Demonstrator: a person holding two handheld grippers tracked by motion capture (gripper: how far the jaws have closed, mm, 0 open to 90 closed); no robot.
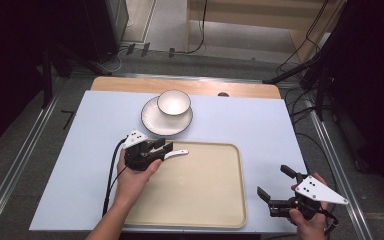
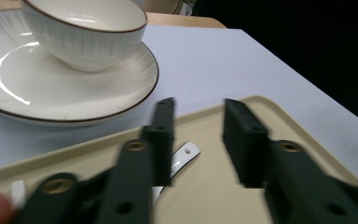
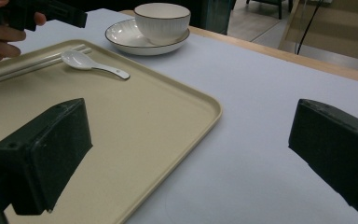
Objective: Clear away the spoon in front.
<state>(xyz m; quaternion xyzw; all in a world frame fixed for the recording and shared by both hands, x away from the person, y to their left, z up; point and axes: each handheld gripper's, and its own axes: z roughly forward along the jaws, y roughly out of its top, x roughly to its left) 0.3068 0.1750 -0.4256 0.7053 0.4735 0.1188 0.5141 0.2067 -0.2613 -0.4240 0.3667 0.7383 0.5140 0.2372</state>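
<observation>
1. Spoon (image 3: 92, 65): a white ceramic one, lying flat inside the tray (image 1: 215, 210) near its far rim, bowl end toward the left tongs (image 1: 161, 146) and handle pointing away toward the tray's middle. Beside it, along the rim, lie what look like pale chopsticks (image 3: 32, 63).
2. In the left gripper view the spoon's handle (image 2: 182, 156) lies directly under and just behind one jaw of the left tongs; the jaws stand apart with a clear gap and nothing pressed between them.
3. The step in hand looks like the release: the spoon rests on the tray on its own and the left tongs hover just above it, no pad on it.
4. The right tongs (image 1: 276, 187) wait off the tray's near right corner, well apart from the spoon, jaws wide apart and holding nothing.
5. Beyond the left tongs, just past the tray's far rim, a bowl (image 1: 174, 102) sits on a plate (image 1: 152, 122) on the pale surface (image 1: 260, 125).
6. The next move probably calls for lifting the left tongs straight clear of the spoon without nudging its handle, then reaching forward for the bowl or plate; the bowl's rim would need a wider opening and an approach from above.
</observation>
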